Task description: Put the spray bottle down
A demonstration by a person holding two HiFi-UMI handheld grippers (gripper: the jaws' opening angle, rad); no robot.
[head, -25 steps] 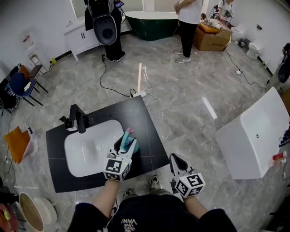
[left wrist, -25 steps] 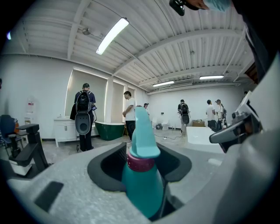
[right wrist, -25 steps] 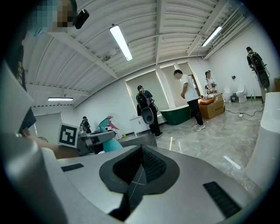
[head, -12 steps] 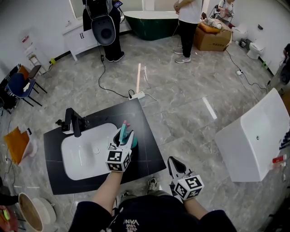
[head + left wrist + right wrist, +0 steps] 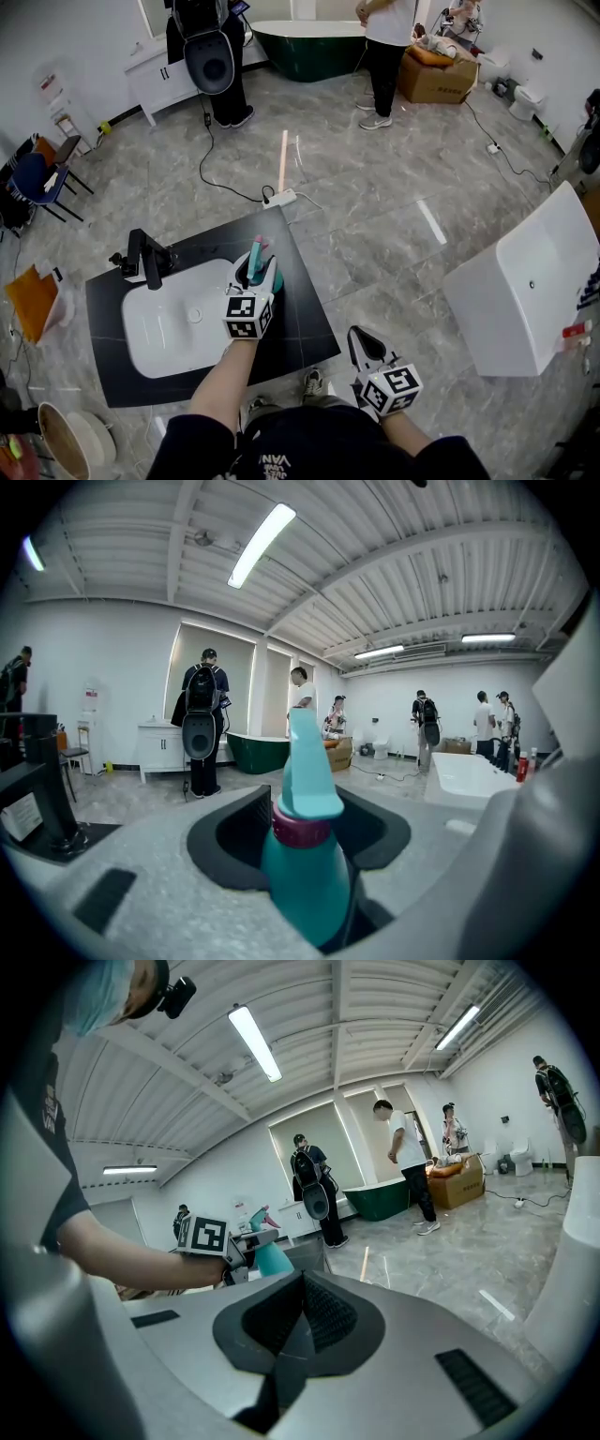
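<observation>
Left hand-held gripper (image 5: 251,281) is pinching the spray bottle (image 5: 307,874) around its teal body, just under the pink collar. The jaws are standing part-way apart with the bottle filling the gap.

Bottle's long axis is running near vertical: nozzle up and pointing away from the person, base down and hidden behind the jaws.

The relation that matters is that the bench (image 5: 300,319) is lying straight below the bottle. In the head view the bottle is sitting over the black strip just right of the white basin (image 5: 173,319), near its far right corner and well clear of the faucet (image 5: 145,258). So the put-down is looking like a plain descent along the bottle's own axis, with no reorientation needed.

I can't tell how much air is left under the base, since the hand-held gripper is blocking it from above. It's probably still hanging clear of the surface.

Right hand-held gripper (image 5: 364,342) is idling with its jaws pressed together and nothing between them. It's sitting off the bench over the floor, close to the person's body and well apart from the bottle. The left one is the nearer hand and the only one involved.

Versus a second ago:
- The left hand-held gripper is carrying the bottle further out, from beside the basin's near right rim toward the far side of the bench.
- The grip is staying the same and the bottle is staying upright.
- The right hand-held gripper is barely shifting.
</observation>
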